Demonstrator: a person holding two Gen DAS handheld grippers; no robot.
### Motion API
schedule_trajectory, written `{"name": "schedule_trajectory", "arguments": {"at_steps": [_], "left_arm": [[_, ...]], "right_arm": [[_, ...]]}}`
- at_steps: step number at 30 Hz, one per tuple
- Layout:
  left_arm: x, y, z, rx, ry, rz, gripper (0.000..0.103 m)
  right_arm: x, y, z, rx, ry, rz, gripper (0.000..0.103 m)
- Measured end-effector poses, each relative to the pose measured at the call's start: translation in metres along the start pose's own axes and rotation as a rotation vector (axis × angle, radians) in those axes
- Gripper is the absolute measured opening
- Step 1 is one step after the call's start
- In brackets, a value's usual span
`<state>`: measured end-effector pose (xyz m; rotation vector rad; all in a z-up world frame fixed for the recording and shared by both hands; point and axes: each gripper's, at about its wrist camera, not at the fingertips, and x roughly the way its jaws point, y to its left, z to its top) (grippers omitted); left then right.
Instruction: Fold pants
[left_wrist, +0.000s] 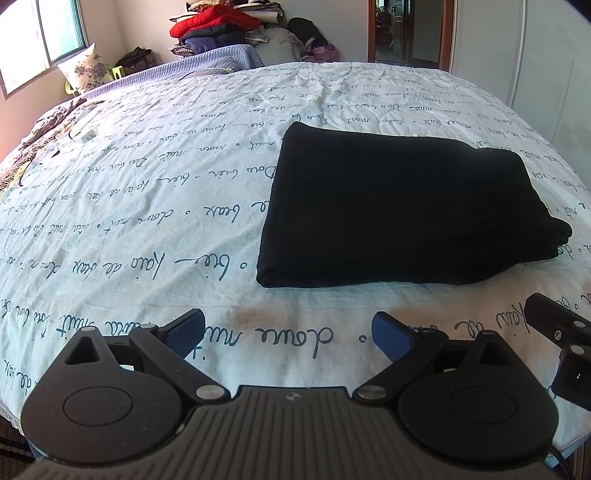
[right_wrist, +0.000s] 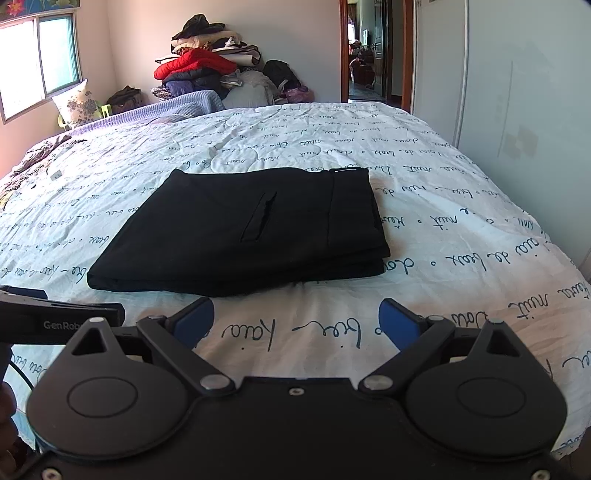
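The black pants (left_wrist: 402, 210) lie folded into a flat rectangle on the bed, also in the right wrist view (right_wrist: 251, 229), with a pocket slit on top and the waistband to the right. My left gripper (left_wrist: 288, 334) is open and empty, hovering near the bed's front edge, short of the pants and to their left. My right gripper (right_wrist: 297, 325) is open and empty, just in front of the pants' near edge. The right gripper's body (left_wrist: 561, 343) shows at the right in the left wrist view; the left gripper's body (right_wrist: 55, 321) shows at the left in the right wrist view.
The bed has a white quilt with dark script writing (left_wrist: 147, 206). A pile of clothes (right_wrist: 207, 70) and a flowered pillow (right_wrist: 75, 103) stand at the far side. A patterned cloth (left_wrist: 48, 125) lies at the far left. A wardrobe (right_wrist: 517, 92) stands on the right, with a doorway (right_wrist: 365, 55) beside it.
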<state>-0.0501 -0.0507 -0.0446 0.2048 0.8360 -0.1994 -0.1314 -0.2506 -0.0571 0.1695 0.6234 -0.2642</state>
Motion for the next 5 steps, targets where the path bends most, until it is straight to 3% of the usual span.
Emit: {"name": "schedule_trajectory", "arguments": {"at_steps": [5], "left_arm": [[-0.0014,0.0024,0.0016,-0.002,-0.013,0.006,0.098]], "right_arm": [[0.0011,-0.0003,0.0021,-0.001,0.004,-0.004,0.097]]}}
